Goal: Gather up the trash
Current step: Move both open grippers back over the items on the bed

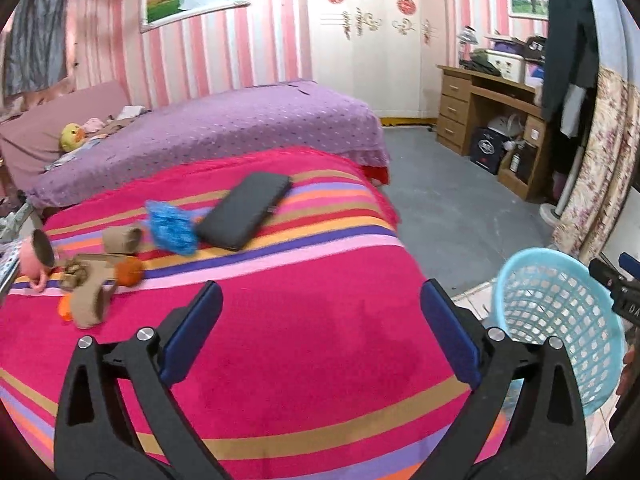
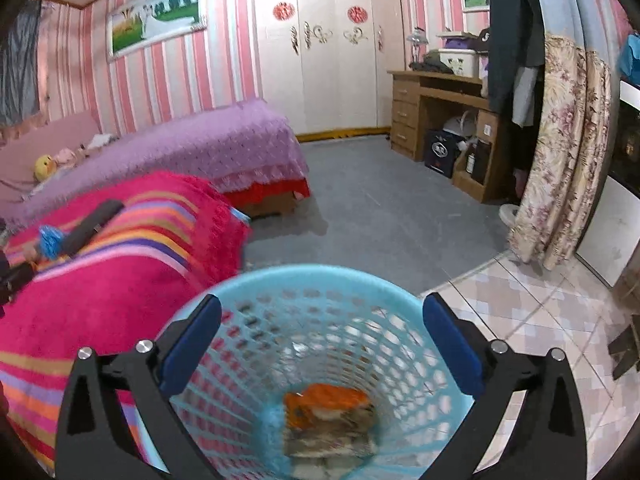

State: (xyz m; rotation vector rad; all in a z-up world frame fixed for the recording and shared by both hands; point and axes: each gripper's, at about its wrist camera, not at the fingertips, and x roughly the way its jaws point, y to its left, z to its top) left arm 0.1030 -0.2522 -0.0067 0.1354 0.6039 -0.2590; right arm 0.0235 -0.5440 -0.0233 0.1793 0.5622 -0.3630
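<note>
Both the left gripper (image 1: 320, 308) and right gripper (image 2: 322, 320) were wide open and empty, so the left should go slowly to the cardboard tubes (image 1: 120, 238) on the blanket (image 1: 300, 320), then the basket (image 2: 320, 280).

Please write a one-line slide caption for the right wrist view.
Open right gripper above blue basket holding orange trash, beside the striped blanket.

Left tool (image 1: 321, 304) spread wide, gripping nothing — right tool (image 2: 322, 318) likewise agape, both pairs of blue pads bare.
</note>
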